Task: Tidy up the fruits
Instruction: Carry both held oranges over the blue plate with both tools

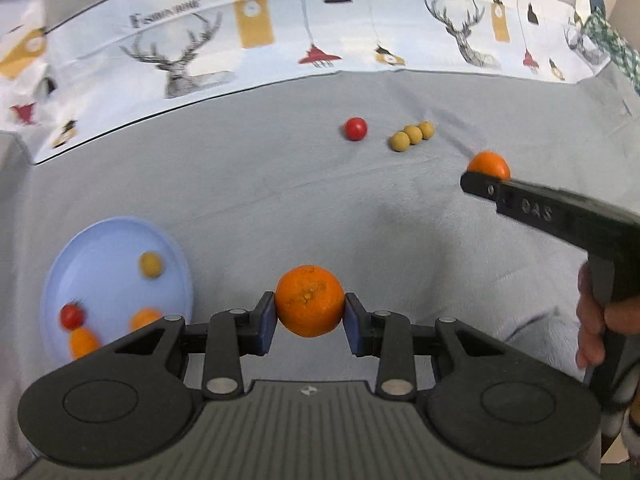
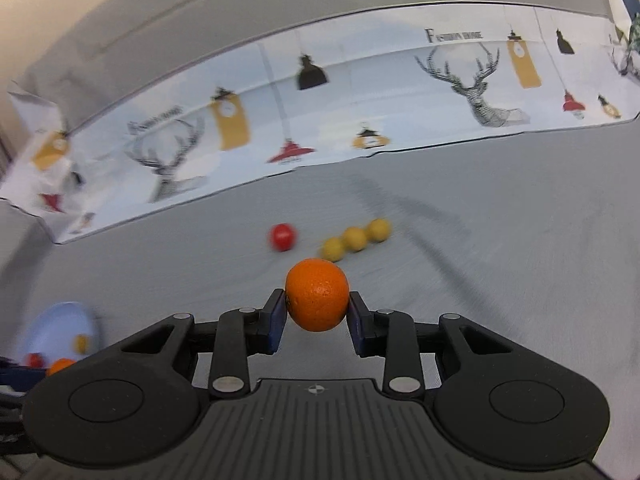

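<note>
Left tongs (image 1: 309,312) grip one orange (image 1: 309,300); right tongs (image 2: 317,307) clasp another orange (image 2: 317,294). The blue plate (image 1: 104,248) already holds several small fruits; a red tomato (image 1: 355,128) and three yellow fruits (image 1: 412,135) remain on the bench (image 1: 260,200).

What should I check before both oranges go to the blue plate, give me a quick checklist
1. Left gripper clamped on its orange: ok, pads press both sides.
2. Right gripper clamped on its orange: ok.
3. Both oranges lifted off the grey cloth: cannot tell.
4. Free room on the blue plate: ok, its upper middle is bare; it already holds a yellow fruit, a tomato and two orange fruits at the near rim.
5. Fruit left on the cloth: not ok, a red tomato and three yellow fruits remain.
</note>
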`<state>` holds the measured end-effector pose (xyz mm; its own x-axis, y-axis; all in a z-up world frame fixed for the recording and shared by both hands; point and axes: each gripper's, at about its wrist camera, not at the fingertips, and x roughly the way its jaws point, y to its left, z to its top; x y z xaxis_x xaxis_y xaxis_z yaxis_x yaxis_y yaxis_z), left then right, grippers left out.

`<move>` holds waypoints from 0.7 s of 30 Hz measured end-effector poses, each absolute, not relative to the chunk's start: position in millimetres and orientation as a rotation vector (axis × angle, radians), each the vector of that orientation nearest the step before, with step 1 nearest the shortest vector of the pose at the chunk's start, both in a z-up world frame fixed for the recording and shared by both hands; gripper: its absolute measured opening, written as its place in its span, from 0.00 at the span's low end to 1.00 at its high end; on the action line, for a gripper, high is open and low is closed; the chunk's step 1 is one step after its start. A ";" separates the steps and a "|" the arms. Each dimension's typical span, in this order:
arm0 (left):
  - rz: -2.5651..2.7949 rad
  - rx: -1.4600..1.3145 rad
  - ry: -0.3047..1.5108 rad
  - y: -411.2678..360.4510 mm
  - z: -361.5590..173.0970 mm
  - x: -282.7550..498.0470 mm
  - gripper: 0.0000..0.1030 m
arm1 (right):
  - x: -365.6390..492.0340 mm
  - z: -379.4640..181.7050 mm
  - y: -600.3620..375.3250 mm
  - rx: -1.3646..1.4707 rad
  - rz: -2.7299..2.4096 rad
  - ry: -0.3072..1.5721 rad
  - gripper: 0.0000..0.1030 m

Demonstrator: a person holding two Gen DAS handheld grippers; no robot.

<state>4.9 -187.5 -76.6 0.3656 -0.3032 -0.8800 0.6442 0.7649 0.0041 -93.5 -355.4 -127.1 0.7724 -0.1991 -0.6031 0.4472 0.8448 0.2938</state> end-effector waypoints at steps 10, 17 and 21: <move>-0.534 0.301 0.993 -85.6 -32.7 -26.1 0.38 | -129.6 -79.8 -254.3 0.432 -0.222 0.595 0.33; -0.470 0.246 0.941 -15.3 -13.6 -48.2 0.38 | -145.5 -51.6 -185.5 0.371 -0.124 0.591 0.33; -0.445 0.200 0.919 19.8 -6.1 -60.8 0.38 | -153.2 -41.4 -148.1 0.327 -0.078 0.598 0.33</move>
<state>-60.8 19.8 -6.1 0.5246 -0.2848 -0.8023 0.4526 0.8915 -0.0205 -153.2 -148.1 -41.4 0.8251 0.0223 -0.5645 0.1657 0.9457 0.2796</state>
